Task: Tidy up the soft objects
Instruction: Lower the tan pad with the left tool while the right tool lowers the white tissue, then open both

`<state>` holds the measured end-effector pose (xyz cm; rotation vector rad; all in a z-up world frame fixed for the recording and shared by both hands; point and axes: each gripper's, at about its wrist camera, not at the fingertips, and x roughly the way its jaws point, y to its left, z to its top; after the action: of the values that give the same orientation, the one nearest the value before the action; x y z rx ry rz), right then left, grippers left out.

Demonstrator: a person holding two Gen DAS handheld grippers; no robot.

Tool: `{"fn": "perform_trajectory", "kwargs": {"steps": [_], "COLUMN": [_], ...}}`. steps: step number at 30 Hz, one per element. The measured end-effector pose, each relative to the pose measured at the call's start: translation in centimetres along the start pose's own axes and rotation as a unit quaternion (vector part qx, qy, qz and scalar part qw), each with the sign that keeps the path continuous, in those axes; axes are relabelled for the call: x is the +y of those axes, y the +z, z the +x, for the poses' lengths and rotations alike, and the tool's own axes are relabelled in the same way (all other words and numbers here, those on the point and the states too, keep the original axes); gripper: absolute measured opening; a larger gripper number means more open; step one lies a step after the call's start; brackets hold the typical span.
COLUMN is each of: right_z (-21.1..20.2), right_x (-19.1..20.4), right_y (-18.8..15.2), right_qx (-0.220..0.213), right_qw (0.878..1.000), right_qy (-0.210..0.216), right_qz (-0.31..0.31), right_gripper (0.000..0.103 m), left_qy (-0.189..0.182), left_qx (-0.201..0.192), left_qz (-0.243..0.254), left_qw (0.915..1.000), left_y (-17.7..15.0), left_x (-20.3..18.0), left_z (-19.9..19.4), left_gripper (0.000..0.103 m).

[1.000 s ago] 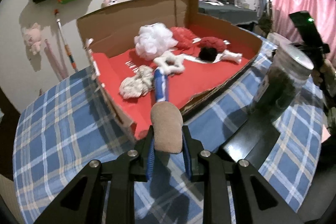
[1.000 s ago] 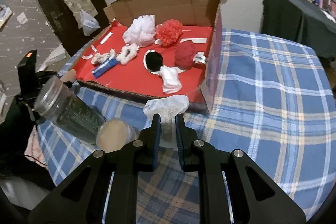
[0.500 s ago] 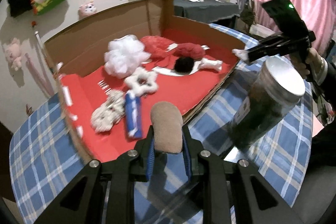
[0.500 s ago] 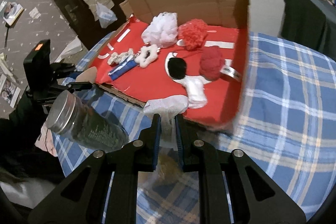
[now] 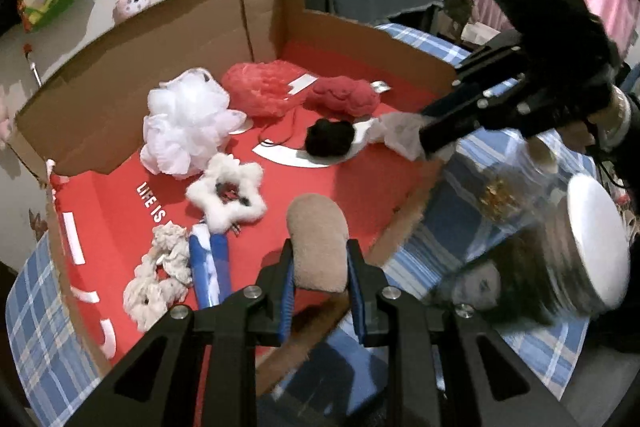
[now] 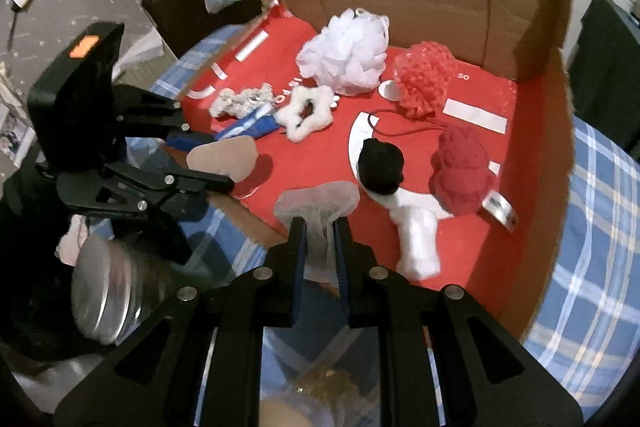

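My left gripper (image 5: 319, 259) is shut on a tan sponge pad (image 5: 318, 247), held over the near edge of the red-lined cardboard box (image 5: 360, 39). It also shows in the right wrist view (image 6: 222, 161). My right gripper (image 6: 319, 231) is shut on a white mesh cloth (image 6: 318, 203) over the box's front edge; it shows in the left wrist view (image 5: 400, 133). In the box lie a white pouf (image 5: 184, 123), a red pouf (image 5: 260, 89), a dark red plush (image 5: 344, 97), a black ball (image 5: 330, 137) and a white star ring (image 5: 228, 189).
Two clear jars with silver lids (image 5: 580, 247) (image 6: 104, 291) hang below the grippers. The box sits on a blue plaid cloth (image 6: 600, 187). A cream scrunchie (image 5: 160, 279) and blue item (image 5: 210, 267) lie near the box's left front.
Both grippers have moved forward over the box's front edge with their loads. The jars have swung closer and blur.
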<state>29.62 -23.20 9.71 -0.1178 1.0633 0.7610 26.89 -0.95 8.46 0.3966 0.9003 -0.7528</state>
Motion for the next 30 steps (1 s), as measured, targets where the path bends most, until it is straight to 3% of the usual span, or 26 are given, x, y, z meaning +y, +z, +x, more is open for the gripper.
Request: {"fn": "perform_trajectory", "kwargs": {"steps": [9, 18, 30], "right_z": [3.7, 4.9, 5.5], "right_x": [0.3, 0.3, 1.1], "right_y": [1.8, 2.3, 2.6], "right_qx": [0.065, 0.099, 0.102], "right_qw": [0.998, 0.993, 0.992], "right_qy": [-0.026, -0.059, -0.074], "right_qz": [-0.007, -0.004, -0.015], "right_gripper": [0.014, 0.015, 0.018], "left_qy": [0.007, 0.013, 0.012], "left_qx": [0.056, 0.072, 0.081], "left_qz": [-0.019, -0.022, -0.033], "left_qw": [0.9983, 0.9971, 0.9961], "left_y": [1.6, 2.5, 2.9], "left_x": [1.0, 1.2, 1.0], "left_z": [3.4, 4.5, 5.4], "left_gripper": [0.027, 0.034, 0.047]}}
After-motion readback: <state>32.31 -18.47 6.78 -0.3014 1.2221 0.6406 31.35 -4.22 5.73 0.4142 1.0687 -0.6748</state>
